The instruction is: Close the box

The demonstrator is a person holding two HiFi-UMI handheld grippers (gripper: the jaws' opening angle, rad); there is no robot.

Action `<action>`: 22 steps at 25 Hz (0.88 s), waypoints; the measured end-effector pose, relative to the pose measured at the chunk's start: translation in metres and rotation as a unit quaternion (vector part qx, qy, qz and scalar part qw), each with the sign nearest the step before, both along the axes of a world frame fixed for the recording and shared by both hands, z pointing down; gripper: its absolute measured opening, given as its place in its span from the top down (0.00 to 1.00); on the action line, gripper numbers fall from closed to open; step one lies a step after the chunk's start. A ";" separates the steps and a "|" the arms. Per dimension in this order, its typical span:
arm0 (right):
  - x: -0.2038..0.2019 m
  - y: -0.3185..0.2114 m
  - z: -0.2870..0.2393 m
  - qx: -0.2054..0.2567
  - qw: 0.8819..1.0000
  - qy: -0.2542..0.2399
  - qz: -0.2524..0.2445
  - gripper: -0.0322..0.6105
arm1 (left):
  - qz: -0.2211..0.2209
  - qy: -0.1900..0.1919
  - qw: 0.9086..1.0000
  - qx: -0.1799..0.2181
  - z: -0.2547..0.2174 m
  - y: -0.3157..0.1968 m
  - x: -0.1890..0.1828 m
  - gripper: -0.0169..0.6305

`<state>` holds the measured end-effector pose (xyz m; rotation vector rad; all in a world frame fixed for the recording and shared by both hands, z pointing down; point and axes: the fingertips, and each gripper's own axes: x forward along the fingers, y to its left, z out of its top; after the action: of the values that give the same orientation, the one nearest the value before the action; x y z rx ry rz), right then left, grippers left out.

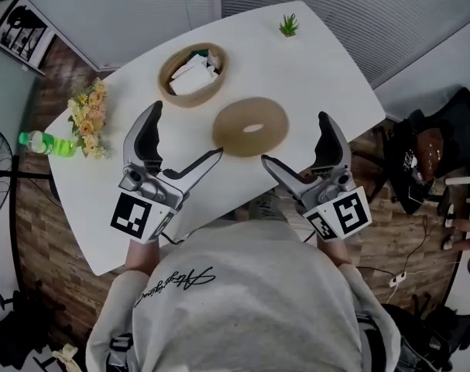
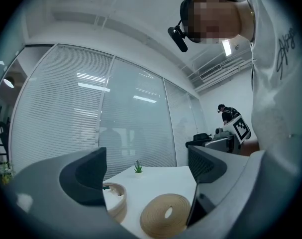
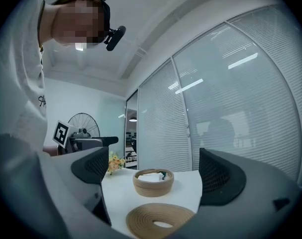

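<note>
Both left gripper point(image 1: 187, 131) and right gripper point(image 1: 294, 139) gape empty, flanking lid point(image 1: 251, 126) lying beside open box point(image 1: 190, 98), ready to grab

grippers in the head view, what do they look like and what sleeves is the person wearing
Both the left gripper and right gripper have silver-grey metal bodies, two curved fingers lined in black, and a white cube with black square markers. The sleeves are light grey, from a sweatshirt with dark script lettering.
</note>
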<state>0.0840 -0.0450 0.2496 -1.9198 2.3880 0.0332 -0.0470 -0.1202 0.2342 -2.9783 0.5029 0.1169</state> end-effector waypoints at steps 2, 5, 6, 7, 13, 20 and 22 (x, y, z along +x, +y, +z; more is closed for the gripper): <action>0.007 -0.009 0.000 -0.003 1.000 0.003 -0.025 0.09 | -0.020 0.001 1.000 -0.001 0.001 -0.004 0.004 0.21; 0.020 -0.022 0.002 -0.008 0.998 -0.001 -0.059 0.09 | -0.048 0.001 0.999 -0.010 0.001 -0.009 0.014 0.21; 0.024 -0.026 0.002 -0.008 0.997 0.000 -0.071 0.09 | -0.056 0.002 0.998 -0.011 0.000 -0.011 0.016 0.21; 0.027 -0.029 0.002 -0.007 0.996 0.002 -0.084 0.09 | -0.064 0.002 0.998 -0.009 0.000 -0.012 0.019 0.21; 0.044 -0.048 0.007 -0.009 0.985 0.023 -0.168 0.09 | -0.109 0.001 0.994 -0.009 0.005 -0.014 0.032 0.21; 0.055 -0.062 0.017 -0.009 0.968 0.061 -0.243 0.09 | -0.146 0.001 0.989 -0.030 0.018 -0.012 0.043 0.21; 0.058 -0.065 0.020 -0.015 0.963 0.046 -0.264 0.09 | -0.149 0.004 0.988 -0.036 0.021 -0.011 0.045 0.21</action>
<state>0.1424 -0.1099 0.2701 -1.2534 2.8909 0.0539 -0.0017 -0.1310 0.2549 -2.9296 0.9653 0.0852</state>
